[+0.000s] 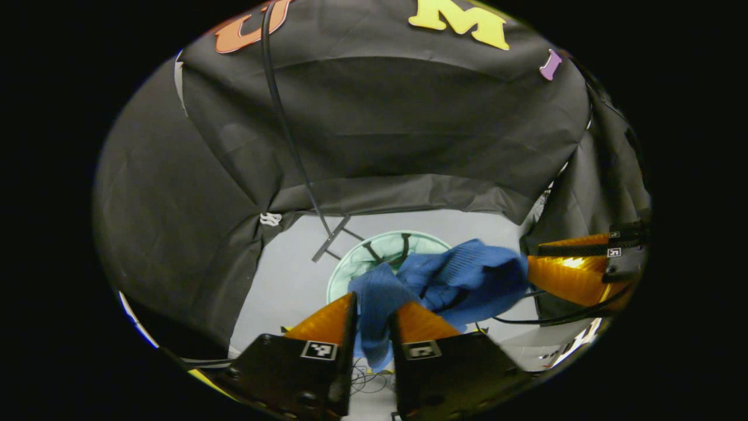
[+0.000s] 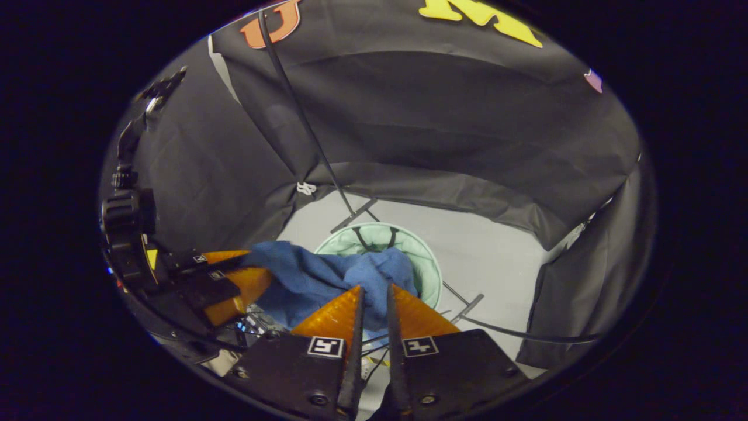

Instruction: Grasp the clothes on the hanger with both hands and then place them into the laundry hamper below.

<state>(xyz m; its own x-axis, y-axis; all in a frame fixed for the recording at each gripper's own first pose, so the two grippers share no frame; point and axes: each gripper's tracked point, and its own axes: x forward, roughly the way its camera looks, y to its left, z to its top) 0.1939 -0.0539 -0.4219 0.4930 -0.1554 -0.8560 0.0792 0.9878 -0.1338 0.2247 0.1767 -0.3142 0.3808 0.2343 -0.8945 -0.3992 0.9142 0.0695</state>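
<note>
In the left gripper view the left tool (image 1: 374,310) pinches the blue sweater (image 1: 456,280) above the green hamper (image 1: 350,263), and in the right gripper view the right tool (image 2: 374,301) pinches its other end, so only lowering and releasing seem left.

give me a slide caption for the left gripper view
Both grippers hold a blue garment above the green hamper.
</note>
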